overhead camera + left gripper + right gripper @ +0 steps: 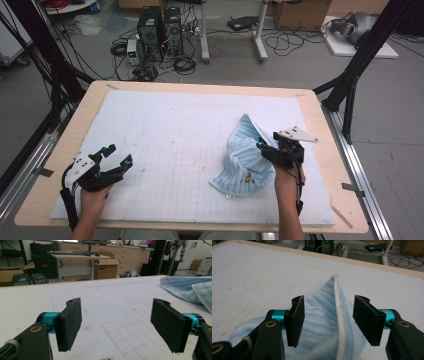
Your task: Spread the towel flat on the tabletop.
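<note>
A light blue striped towel [243,157] lies crumpled on the right half of the white foam mat [165,120], which covers most of the wooden table [80,120]. One corner of the towel, edged with a white hem, stands up in a peak toward the far side, and its near part spreads out over the mat's printed grid. The right gripper [267,146] sits at the towel's right edge, just beside the peak. In the right gripper view its jaws stand apart on either side of the raised fold (the white hem runs up between them), and neither pad [295,320] presses the cloth. The left gripper [116,159] rests well apart from the towel, near the mat's near left corner. Its jaws are spread wide over bare mat, with nothing between them, and the towel shows far off at the right of the left gripper view.
</note>
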